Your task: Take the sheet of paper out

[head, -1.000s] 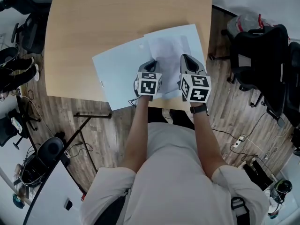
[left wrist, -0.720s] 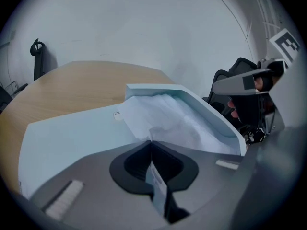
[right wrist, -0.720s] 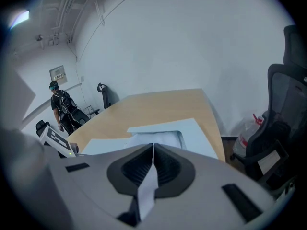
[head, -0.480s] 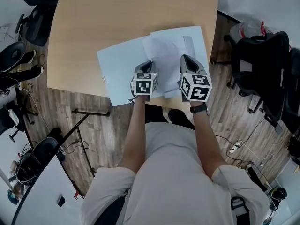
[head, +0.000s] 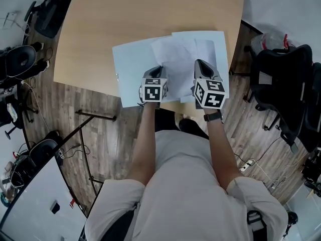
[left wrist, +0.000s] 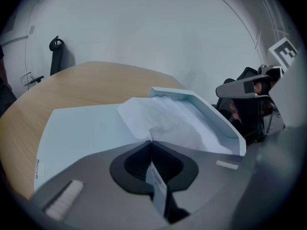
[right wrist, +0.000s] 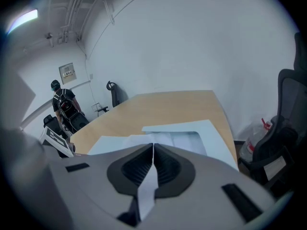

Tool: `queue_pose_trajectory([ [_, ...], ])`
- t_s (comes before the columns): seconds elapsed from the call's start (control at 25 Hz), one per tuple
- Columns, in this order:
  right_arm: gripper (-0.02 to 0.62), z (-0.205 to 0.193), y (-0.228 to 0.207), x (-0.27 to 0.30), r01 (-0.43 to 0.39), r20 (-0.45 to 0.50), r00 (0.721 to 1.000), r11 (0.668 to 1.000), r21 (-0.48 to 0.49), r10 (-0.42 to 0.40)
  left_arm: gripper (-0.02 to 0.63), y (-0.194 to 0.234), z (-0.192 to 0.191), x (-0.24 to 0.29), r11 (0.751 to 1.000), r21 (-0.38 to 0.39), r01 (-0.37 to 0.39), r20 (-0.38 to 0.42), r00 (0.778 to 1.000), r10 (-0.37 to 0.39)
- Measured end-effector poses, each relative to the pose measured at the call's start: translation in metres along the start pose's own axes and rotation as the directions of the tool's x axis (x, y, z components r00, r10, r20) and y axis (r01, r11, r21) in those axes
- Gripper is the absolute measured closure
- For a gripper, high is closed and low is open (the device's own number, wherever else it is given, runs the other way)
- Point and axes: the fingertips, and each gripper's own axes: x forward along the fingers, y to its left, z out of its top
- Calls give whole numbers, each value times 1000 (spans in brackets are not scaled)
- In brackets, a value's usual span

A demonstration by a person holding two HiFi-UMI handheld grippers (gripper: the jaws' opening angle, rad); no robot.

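Note:
A light blue folder lies open on the wooden table, near its front edge. A white sheet of paper rests rumpled across the folder's middle and right half. My left gripper is shut on the paper's near edge, and a strip of it shows between the jaws. My right gripper is shut on the near edge of the folder's right flap, which stands raised beside the paper. In the right gripper view the flap stretches ahead of the closed gripper.
A black office chair stands right of the table, and more chairs with cables are at the left. A person in dark clothes stands far off by the wall. The table's far part is bare wood.
Both grippers have shifted a little, the left one more. The paper has slid and rumpled further leftwards over the folder. Both stay shut.

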Motion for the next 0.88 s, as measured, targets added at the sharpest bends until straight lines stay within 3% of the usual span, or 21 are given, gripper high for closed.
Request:
queue_pose_trajectory([
  [0.48,581,7,34,-6,-67,19,997,996,-54,68,594,36,7,-45,995,-56,-88,76,993,92],
  [0.64,581,14,45,-7,-94,38,995,994,-61,96,594,41,18,-68,989,-113,-97,124,986,111],
  [0.88,581,26,73,-15,-137,83,986,987,-81,144,594,45,29,-102,987,-91,-136,179,972,150],
])
